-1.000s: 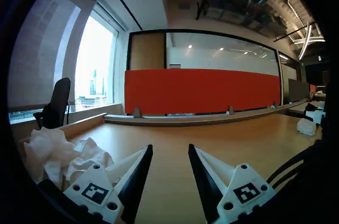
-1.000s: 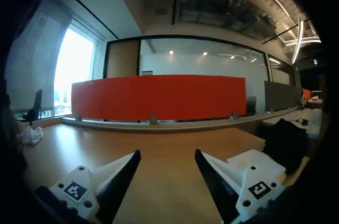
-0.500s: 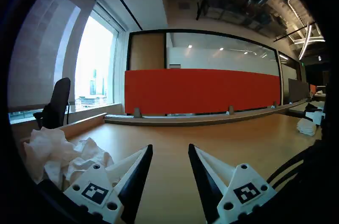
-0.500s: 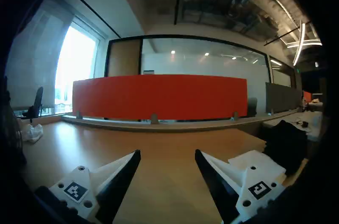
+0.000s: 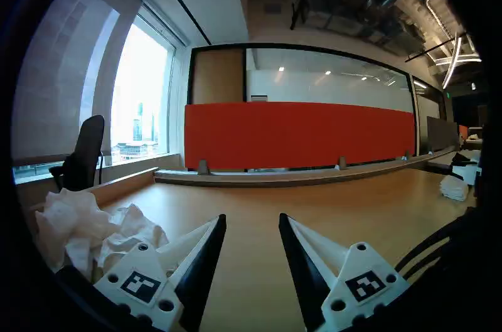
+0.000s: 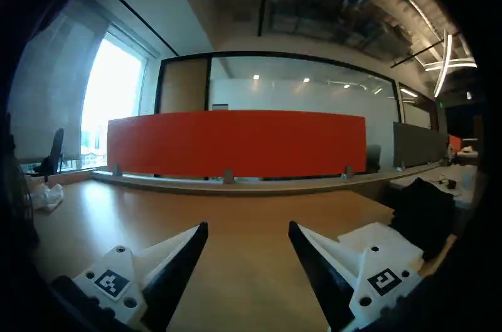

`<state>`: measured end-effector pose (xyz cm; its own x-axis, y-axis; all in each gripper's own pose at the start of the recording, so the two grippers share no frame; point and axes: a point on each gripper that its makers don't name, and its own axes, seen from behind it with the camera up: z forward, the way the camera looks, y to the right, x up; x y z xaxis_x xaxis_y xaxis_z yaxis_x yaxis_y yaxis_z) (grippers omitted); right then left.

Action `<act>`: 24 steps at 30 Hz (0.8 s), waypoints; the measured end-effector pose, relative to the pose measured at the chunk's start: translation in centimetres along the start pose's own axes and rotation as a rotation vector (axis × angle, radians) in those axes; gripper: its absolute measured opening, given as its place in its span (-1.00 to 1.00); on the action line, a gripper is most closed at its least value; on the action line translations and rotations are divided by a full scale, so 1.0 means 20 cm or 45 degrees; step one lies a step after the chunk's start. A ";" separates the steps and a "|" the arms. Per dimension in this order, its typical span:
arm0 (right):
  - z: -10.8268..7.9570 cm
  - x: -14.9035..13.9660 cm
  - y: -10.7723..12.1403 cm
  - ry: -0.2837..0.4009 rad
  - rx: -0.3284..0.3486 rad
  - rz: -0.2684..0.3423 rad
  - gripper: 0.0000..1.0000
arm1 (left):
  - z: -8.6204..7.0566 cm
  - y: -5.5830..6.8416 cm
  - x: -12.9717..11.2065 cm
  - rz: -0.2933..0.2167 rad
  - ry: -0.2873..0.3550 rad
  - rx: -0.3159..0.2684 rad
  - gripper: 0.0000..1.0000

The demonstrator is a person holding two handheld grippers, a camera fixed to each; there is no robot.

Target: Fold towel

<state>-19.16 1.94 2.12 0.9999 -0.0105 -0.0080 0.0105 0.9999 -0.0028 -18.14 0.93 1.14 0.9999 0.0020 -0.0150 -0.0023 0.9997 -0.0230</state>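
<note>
The white towel (image 5: 81, 231) lies crumpled in a soft, wrinkled heap at the near left of the smooth wooden desk (image 5: 351, 206), with no clear long axis. The left gripper (image 5: 251, 217) beside it and the right gripper (image 6: 247, 225) both gape, holding nothing.

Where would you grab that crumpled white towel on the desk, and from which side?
Likely a raised fold on the right edge of the towel, where cloth stands up off the table. The open left tongs sit to its right, so come in low from that side; the heap offers no clear corner.
</note>
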 end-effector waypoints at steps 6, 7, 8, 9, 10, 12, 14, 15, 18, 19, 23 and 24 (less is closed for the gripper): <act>0.00 0.00 0.00 0.000 0.000 0.000 0.98 | 0.00 0.00 0.00 0.000 0.000 0.000 0.22; 0.00 0.00 0.00 0.000 0.000 0.000 0.98 | 0.00 0.00 0.00 0.000 0.000 0.000 0.22; 0.00 0.00 0.00 0.000 0.000 0.000 0.98 | 0.00 0.00 0.00 0.000 0.000 0.000 0.22; 0.00 0.00 0.00 0.000 0.000 0.000 0.98 | 0.00 0.00 0.00 0.000 0.000 0.000 0.22; 0.00 0.00 0.00 0.000 0.000 0.000 0.98 | 0.00 0.00 0.01 0.000 0.000 0.000 0.22; 0.00 0.00 0.00 0.000 0.000 0.000 0.98 | 0.00 0.00 0.01 0.000 0.000 0.000 0.22; 0.00 0.00 0.00 0.000 0.000 0.000 0.98 | 0.00 0.00 0.01 0.000 0.000 0.000 0.22; 0.00 0.00 0.00 0.000 0.000 0.000 0.98 | 0.00 0.00 0.01 0.000 -0.001 0.000 0.22; 0.00 0.00 0.00 0.000 0.000 0.000 0.98 | 0.00 0.00 0.01 0.000 -0.001 0.000 0.22; 0.00 0.00 0.00 0.000 0.000 0.000 0.98 | 0.00 0.00 0.01 0.000 -0.001 0.000 0.22; 0.00 0.00 0.00 0.000 0.000 0.000 0.98 | 0.00 0.00 0.01 0.000 -0.001 0.000 0.22; 0.00 0.00 0.00 0.000 0.000 0.000 0.99 | 0.00 0.00 0.01 0.000 -0.001 0.000 0.22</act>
<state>-19.13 1.91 2.09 0.9999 -0.0104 -0.0078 0.0104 0.9999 -0.0028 -17.85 0.88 1.07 0.9999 0.0023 -0.0141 -0.0027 0.9997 -0.0232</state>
